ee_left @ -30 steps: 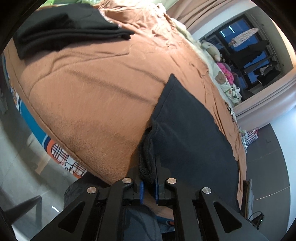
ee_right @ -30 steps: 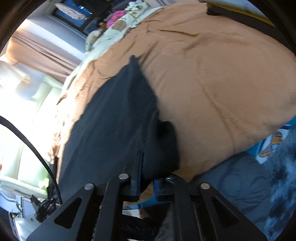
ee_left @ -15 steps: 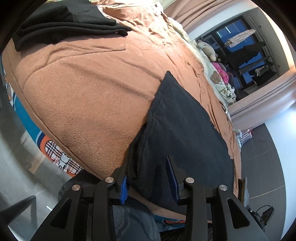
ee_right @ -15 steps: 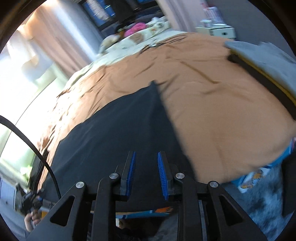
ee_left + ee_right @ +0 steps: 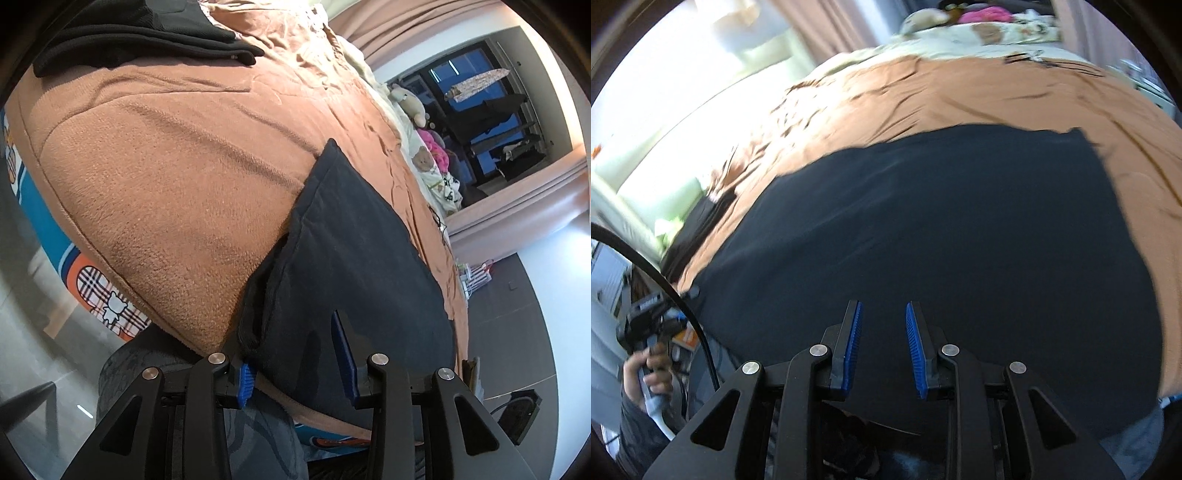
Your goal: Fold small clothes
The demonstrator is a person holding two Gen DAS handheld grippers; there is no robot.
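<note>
A dark navy garment (image 5: 362, 258) lies flat on the brown blanket (image 5: 166, 177) near the bed's front edge. Its thick folded left corner (image 5: 258, 306) droops over the left blue pad. My left gripper (image 5: 295, 354) is open at that corner, with the cloth's edge lying loose between the pads and neither pad pressing on it. The right wrist view shows the same garment (image 5: 942, 229) spread wide, blurred by motion. My right gripper (image 5: 882, 328) hovers over its near edge, open, with nothing between its fingers.
A stack of folded black clothes (image 5: 147, 33) sits on the blanket's far left. Stuffed toys and patterned bedding (image 5: 428, 155) lie at the head of the bed. A cartoon-print sheet (image 5: 107, 295) marks the bed's edge. A person's hand (image 5: 646, 373) holds a gripper handle at lower left.
Both grippers let go of the garment's bunched corners and opened. The right gripper rolled and swung across over the garment. The left one stayed put.
</note>
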